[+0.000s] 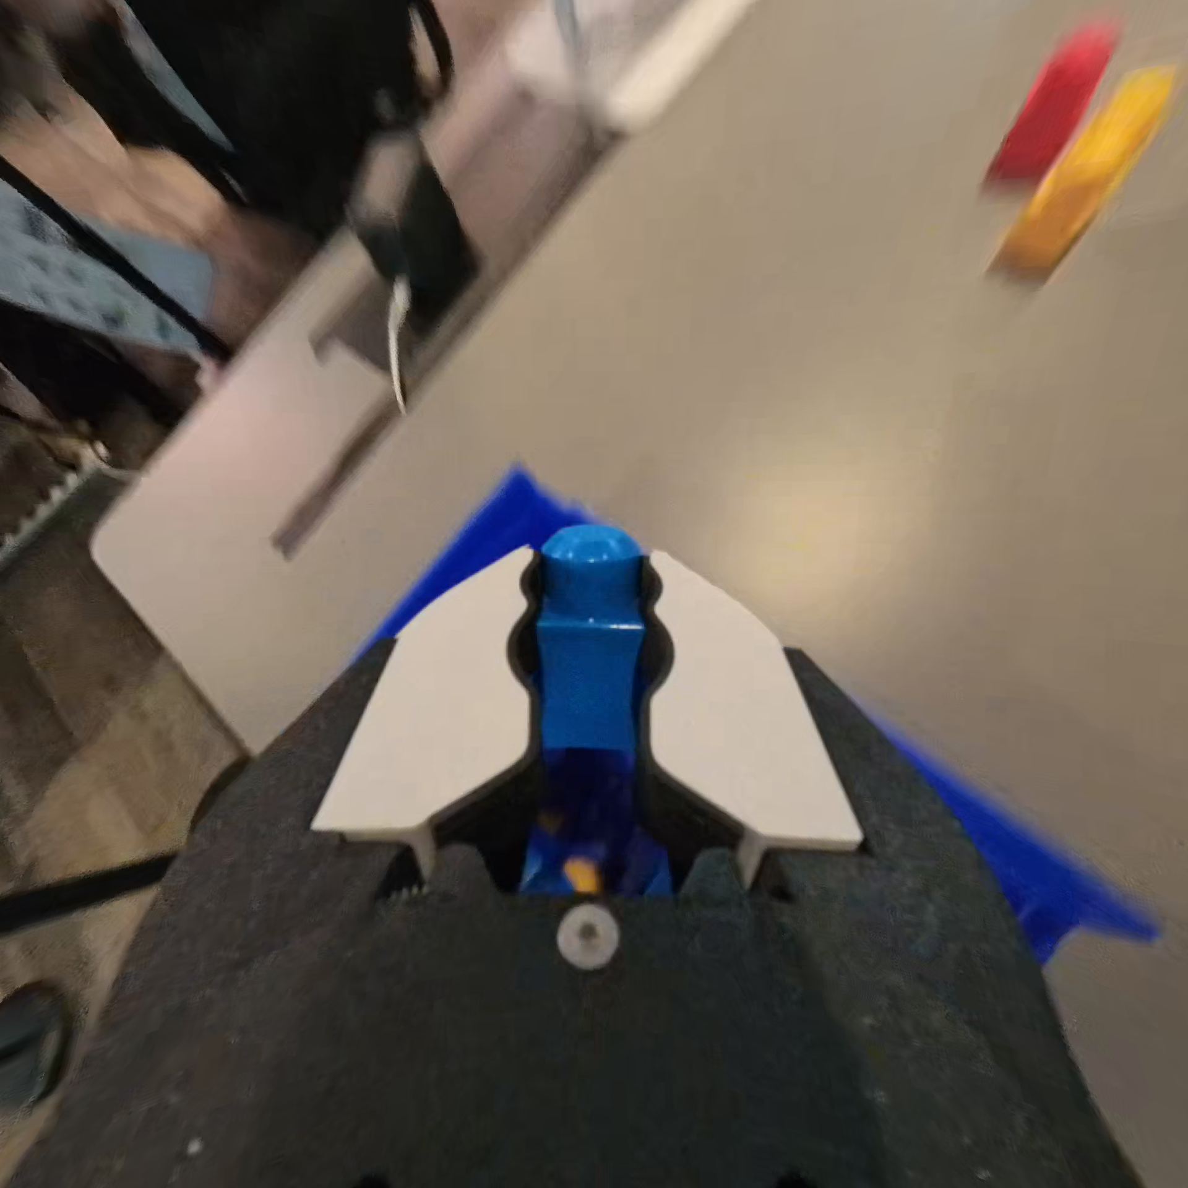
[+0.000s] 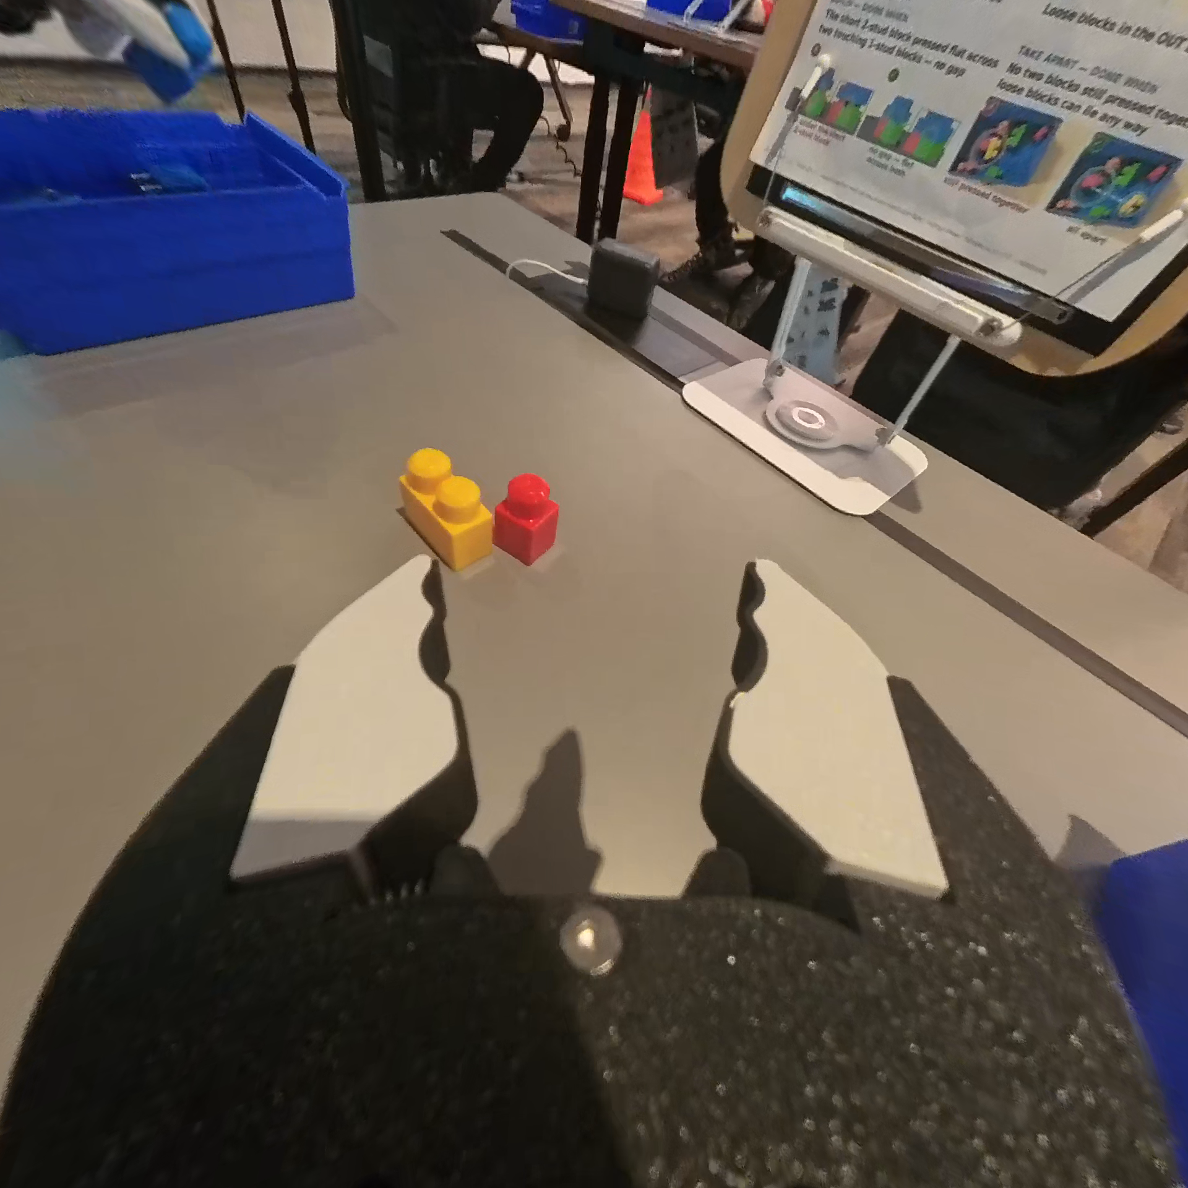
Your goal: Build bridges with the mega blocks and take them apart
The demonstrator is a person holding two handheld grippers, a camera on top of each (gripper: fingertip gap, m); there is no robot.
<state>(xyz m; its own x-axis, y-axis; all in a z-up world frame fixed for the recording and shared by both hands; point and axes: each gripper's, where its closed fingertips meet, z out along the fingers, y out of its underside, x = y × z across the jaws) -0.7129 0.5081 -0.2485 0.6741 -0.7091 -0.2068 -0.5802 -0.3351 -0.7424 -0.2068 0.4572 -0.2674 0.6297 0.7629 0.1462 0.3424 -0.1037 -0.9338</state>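
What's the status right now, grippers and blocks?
Left gripper shut on blue block, above blue bin. Right gripper open, empty, over table. Yellow block and red block side by side on table. Nothing in the way.

Glossy plastic blocks on a smooth matt table

Shiny moulded plastic on the yellow block [image 2: 445, 508], red block [image 2: 527, 519] and blue block [image 1: 588, 649]; matt grey table [image 2: 643, 488]; grainy black bodies with smooth pale matt fingers [image 2: 366, 701] on the grippers; matt blue plastic bin [image 2: 173, 257] far left; printed paper sheet [image 2: 1003, 128] on a metal-wire stand far right.
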